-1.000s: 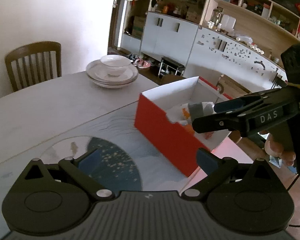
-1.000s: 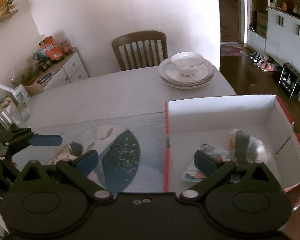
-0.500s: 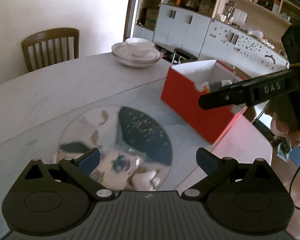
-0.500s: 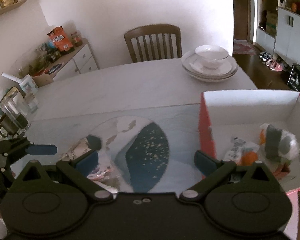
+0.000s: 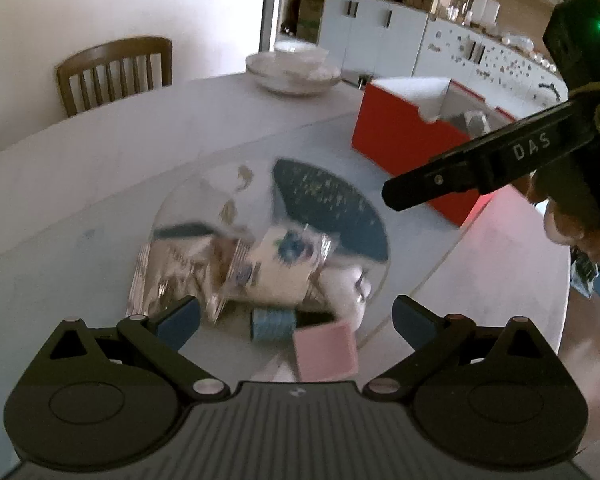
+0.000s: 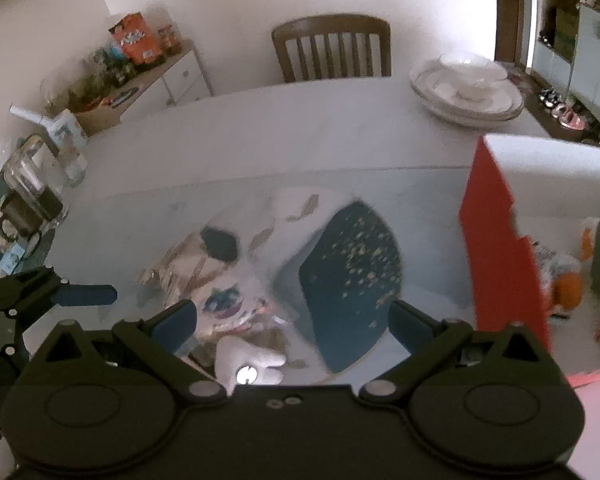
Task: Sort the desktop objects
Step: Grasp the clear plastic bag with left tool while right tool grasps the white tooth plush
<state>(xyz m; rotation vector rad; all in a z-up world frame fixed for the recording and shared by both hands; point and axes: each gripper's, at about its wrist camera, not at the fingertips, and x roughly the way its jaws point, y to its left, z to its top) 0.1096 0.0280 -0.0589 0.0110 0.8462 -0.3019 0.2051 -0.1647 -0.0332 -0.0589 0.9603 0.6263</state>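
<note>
I see both grippers empty, fingers apart: left gripper [image 5: 296,316] and right gripper [image 6: 292,320] above the snack pile [image 5: 256,268], red box [image 5: 412,148] beyond it.

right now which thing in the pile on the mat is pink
The pink block, a square-faced piece at the pile's near edge, beside the blue ribbed roll. The other things there are clear or pale packets.

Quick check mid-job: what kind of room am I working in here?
Most likely a home dining room: a round dining table with a wooden chair pulled up, stacked china dishes on it, and a wall of cabinets and shelves behind.
</note>
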